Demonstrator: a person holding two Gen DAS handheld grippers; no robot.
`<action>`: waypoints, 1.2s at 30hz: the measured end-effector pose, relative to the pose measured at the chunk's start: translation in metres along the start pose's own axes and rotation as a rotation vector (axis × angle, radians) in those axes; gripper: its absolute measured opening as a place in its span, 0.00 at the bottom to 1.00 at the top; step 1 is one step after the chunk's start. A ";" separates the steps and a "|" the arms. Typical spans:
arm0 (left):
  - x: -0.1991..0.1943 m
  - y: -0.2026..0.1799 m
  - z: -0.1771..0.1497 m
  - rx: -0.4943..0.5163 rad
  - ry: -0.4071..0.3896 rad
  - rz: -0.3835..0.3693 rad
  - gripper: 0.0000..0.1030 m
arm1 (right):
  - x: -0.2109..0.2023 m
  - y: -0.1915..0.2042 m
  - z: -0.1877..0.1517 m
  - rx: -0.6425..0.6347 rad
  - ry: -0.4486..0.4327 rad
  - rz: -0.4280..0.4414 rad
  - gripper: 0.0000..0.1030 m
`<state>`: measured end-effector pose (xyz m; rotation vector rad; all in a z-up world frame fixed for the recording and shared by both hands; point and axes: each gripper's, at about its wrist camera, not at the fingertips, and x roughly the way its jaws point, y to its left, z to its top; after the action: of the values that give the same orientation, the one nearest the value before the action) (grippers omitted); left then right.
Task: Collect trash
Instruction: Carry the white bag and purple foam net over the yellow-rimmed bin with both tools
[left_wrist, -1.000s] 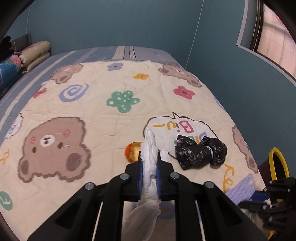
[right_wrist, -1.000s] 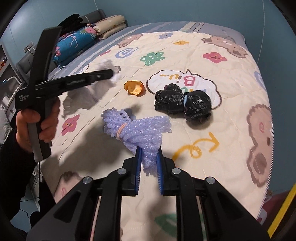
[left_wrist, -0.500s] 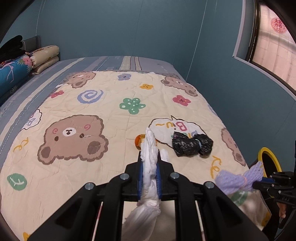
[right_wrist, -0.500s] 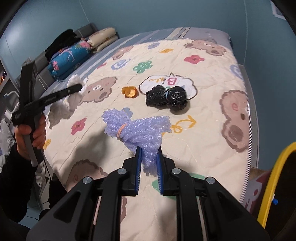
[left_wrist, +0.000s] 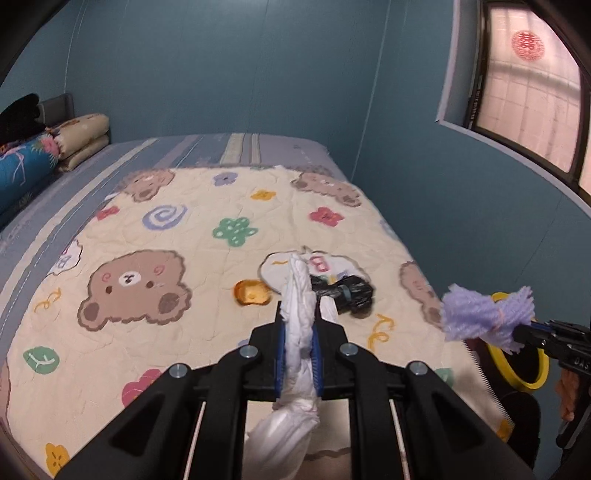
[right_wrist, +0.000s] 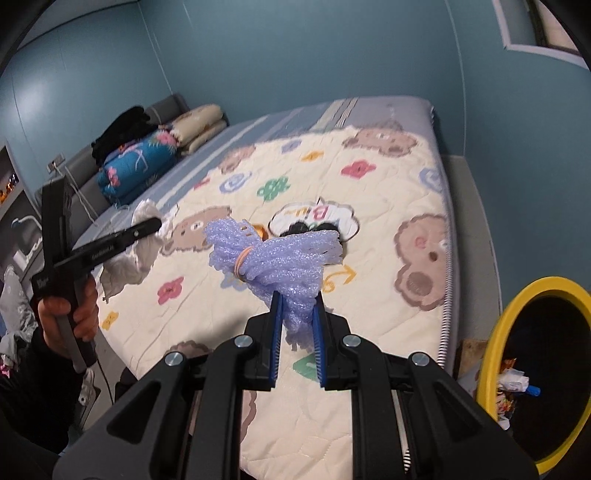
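Note:
My left gripper (left_wrist: 298, 328) is shut on a crumpled white tissue (left_wrist: 299, 295) and holds it above the bed's near edge; it also shows in the right wrist view (right_wrist: 147, 225). My right gripper (right_wrist: 297, 314) is shut on a purple foam net bundle (right_wrist: 273, 254) tied with an orange band, held in the air near the bed's right edge; the bundle shows in the left wrist view (left_wrist: 487, 314). A black plastic bag (left_wrist: 347, 293) and an orange peel (left_wrist: 253, 293) lie on the quilt. A yellow-rimmed trash bin (right_wrist: 532, 365) stands on the floor at the right.
The bed carries a cream bear-pattern quilt (left_wrist: 147, 229). Pillows and a folded blue blanket (right_wrist: 136, 166) lie at the headboard. The blue wall (left_wrist: 424, 184) runs close along the bed's right side. The bin (left_wrist: 517, 369) holds some wrappers.
Both grippers have lifted and pulled back from the bed with their loads. The right gripper has swung toward the bin, which has come more fully into its view.

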<state>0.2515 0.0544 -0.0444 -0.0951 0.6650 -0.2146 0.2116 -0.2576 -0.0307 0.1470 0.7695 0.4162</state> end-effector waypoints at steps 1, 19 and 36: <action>-0.003 -0.006 0.002 0.002 -0.004 -0.012 0.10 | -0.005 -0.002 0.001 0.003 -0.010 -0.003 0.14; -0.015 -0.152 0.026 0.195 -0.058 -0.220 0.10 | -0.089 -0.076 0.000 0.114 -0.175 -0.145 0.14; 0.020 -0.282 0.024 0.380 -0.024 -0.388 0.10 | -0.140 -0.184 -0.035 0.321 -0.256 -0.305 0.14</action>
<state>0.2345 -0.2243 0.0061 0.1400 0.5681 -0.7076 0.1541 -0.4842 -0.0169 0.3706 0.5883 -0.0191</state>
